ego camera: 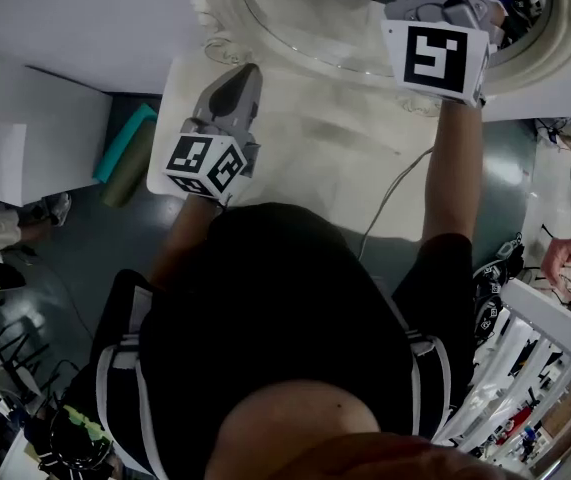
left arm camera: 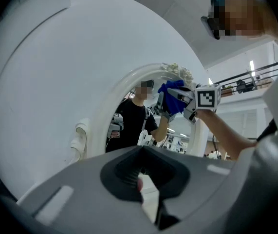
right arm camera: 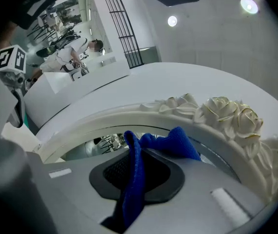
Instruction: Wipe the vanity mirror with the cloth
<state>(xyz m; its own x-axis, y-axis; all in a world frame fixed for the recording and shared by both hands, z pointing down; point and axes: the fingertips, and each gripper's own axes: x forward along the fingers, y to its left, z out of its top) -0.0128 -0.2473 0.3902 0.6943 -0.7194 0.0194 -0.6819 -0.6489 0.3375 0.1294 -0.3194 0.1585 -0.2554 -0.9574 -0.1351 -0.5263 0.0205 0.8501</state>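
Nearest the lens, the right tool [right arm camera: 138, 182] is clamped on a blue microfibre cloth [right arm camera: 178, 143]. The cloth runs up between the grey jaws and bunches above their tips. There it lies against the inner edge of the white oval-framed vanity mirror [right arm camera: 129, 118], just below the moulded roses [right arm camera: 229, 113] on the frame's crest. A strip of mirror glass [right arm camera: 92, 147] shows beneath the frame to the left of the cloth.

The left tool [left arm camera: 146, 191] has its jaws drawn together to a narrow slit, with nothing held in it. It points towards the mirror from lower down and stands well apart from it.

Differences between views:
- The left gripper view alone shows the whole situation. The right tool and its marker cube [left arm camera: 208, 97] are raised to the upper part of the oval, with the cloth on the glass. A person in a black shirt is reflected in the mirror.
- The right gripper view alone shows the grip on the cloth and the rose detail at close range.
- The head view shows neither the cloth nor the right jaws, only the marker cube over the mirror's rim. It does show the white bench [ego camera: 305, 158] carrying the mirror and the left tool held over the bench's near-left part. It also shows a grey cable [ego camera: 393, 200] trailing across the bench top, and a teal roll [ego camera: 125, 140] on the floor beside the bench.
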